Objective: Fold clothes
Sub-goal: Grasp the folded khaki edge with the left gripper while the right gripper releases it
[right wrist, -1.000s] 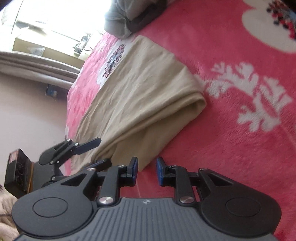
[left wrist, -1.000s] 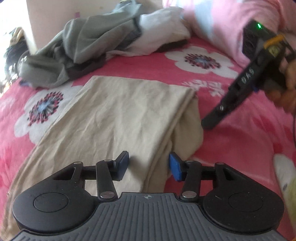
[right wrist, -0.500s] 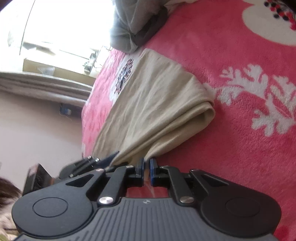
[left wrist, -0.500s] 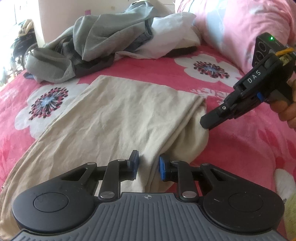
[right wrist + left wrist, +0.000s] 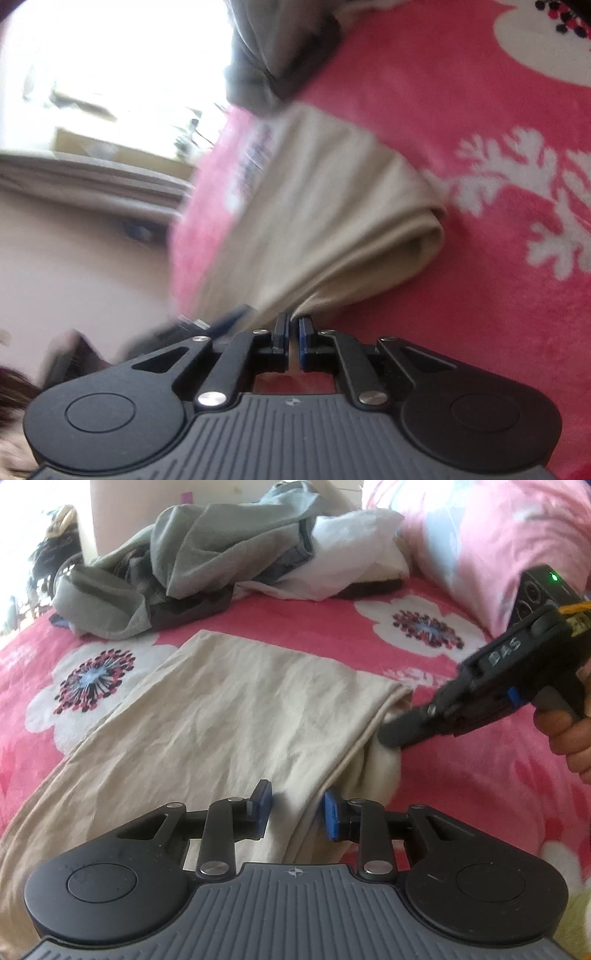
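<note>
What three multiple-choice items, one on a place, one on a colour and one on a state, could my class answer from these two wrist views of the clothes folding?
1. Where does the grey garment pile lie?
A. beyond the beige garment
B. on top of it
C. on the floor

2. What colour is the floral bedspread?
A. blue
B. pink-red
C. green

3. How does the right gripper stand?
A. wide open above the bed
B. shut on the beige garment's edge
C. holding a white sock

Answers: 1 A, pink bedspread shows between them; 2 B, pink-red with white flowers; 3 B, beige cloth runs between its nearly touching pads.
</note>
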